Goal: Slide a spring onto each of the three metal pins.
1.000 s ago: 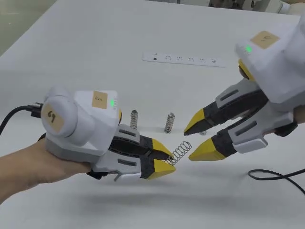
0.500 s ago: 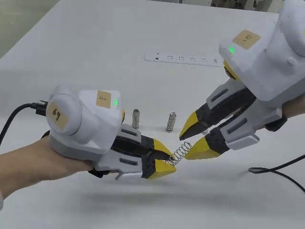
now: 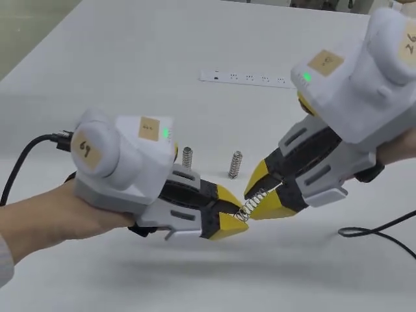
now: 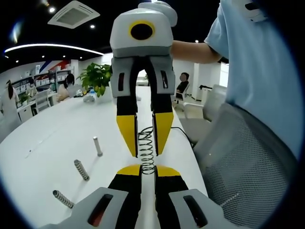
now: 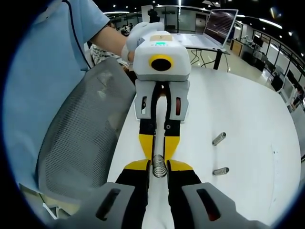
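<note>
A small coil spring (image 3: 252,203) hangs in the air between my two grippers. My left gripper (image 3: 239,216) is shut on its near end, and my right gripper (image 3: 255,201) meets it head-on, its jaws pinching the far end. In the left gripper view the spring (image 4: 147,148) rises from my left gripper (image 4: 147,169) into the right gripper (image 4: 145,150). Two pins wearing springs (image 3: 187,156) (image 3: 235,164) stand on the white table (image 3: 130,58) behind. A bare metal pin (image 4: 97,145) stands beyond them. The right gripper (image 5: 159,166) clasps the spring (image 5: 159,168).
A white power strip (image 3: 250,78) lies further back on the table. A black cable (image 3: 377,234) curls at the right and another (image 3: 26,162) trails from the left gripper. A grey mesh chair (image 4: 238,157) and the person's blue shirt are beside the table.
My right gripper has come down and left onto the spring's free end, and its jaws have narrowed around it. My left gripper has kept hold of the spring.
</note>
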The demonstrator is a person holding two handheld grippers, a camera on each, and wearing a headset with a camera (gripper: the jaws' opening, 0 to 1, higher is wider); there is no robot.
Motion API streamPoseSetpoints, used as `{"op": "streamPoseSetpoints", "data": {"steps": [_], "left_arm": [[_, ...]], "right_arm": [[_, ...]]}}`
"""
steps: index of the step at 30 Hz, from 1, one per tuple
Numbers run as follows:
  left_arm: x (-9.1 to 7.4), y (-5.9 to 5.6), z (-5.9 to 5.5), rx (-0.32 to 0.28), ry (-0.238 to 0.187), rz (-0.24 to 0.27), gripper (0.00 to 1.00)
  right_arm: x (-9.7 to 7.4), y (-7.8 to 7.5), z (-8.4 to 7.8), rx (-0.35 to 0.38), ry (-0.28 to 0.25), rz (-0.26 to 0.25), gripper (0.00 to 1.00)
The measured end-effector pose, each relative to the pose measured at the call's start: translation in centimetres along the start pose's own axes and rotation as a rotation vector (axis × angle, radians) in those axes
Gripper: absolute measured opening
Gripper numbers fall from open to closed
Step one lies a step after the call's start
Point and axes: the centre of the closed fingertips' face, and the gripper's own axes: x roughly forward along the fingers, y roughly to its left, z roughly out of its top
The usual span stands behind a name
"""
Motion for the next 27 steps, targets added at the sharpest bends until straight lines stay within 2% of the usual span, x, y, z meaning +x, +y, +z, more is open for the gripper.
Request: {"op": "streamPoseSetpoints", "data": {"steps": [15, 19, 27], "left_arm": [[0.0, -0.02, -0.07, -0.005, 0.005, -0.004, 0.02], [0.03, -0.2, -0.11, -0.007, 0.007, -0.009, 0.02], [0.07, 0.04, -0.25, -0.01, 0.006, 0.001, 0.02]], "right_arm": [[0.34, 0.01, -0.36, -0.001, 0.027, 0.014, 0.08], [0.39, 0.21, -0.39, 0.02, 0.038, 0.026, 0.08], [0.47, 0.18, -0.42, 0.027, 0.05, 0.015, 0.07]]}}
